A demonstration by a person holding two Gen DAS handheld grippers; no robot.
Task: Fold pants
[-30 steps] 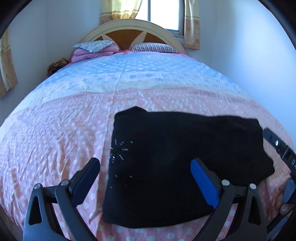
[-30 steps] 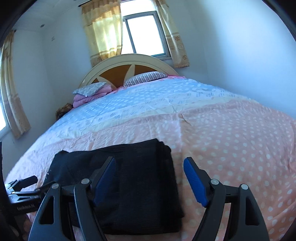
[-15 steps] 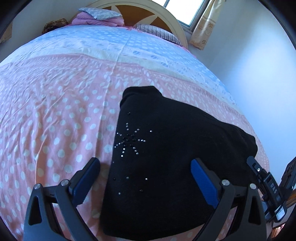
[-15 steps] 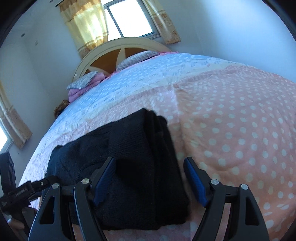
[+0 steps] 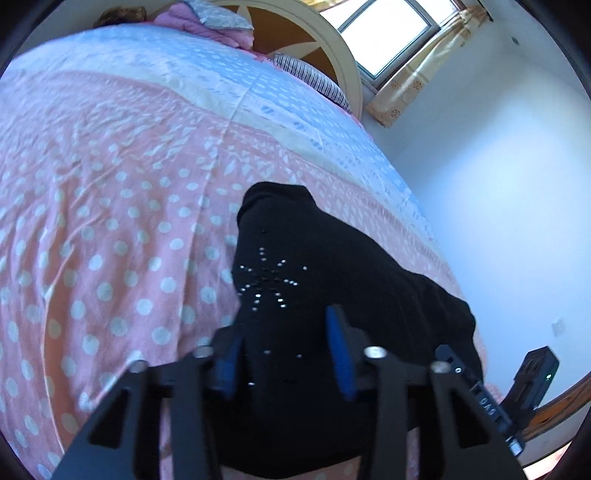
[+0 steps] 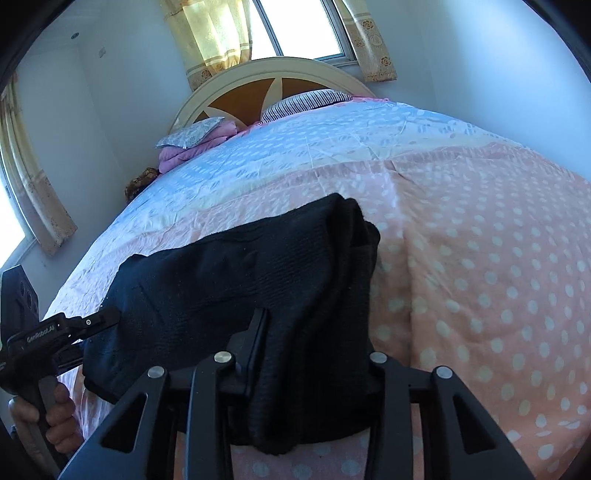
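black folded pants [image 5: 332, 266] on a bed [image 5: 110, 221] are being pinched as the left gripper [image 5: 284, 354] and right gripper [image 6: 314, 354] close, seemingly on near-edge cloth; all layers should be gathered evenly before lifting.

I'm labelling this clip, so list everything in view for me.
Folded black knit pants: one, black, rhinestone starburst, near bed edge.
Polka-dot bedspread: one, pink and blue, covering bed.
Arched headboard: one, cream and brown, under window.
Striped pillow: one, at headboard.
Folded pink blanket: one, grey pillow on top.
Curtains: yellow, at window.
Left hand-held gripper: jaws closing around pants.
Right hand-held gripper: jaws closing around pants.
Hand: one, holding left handle.
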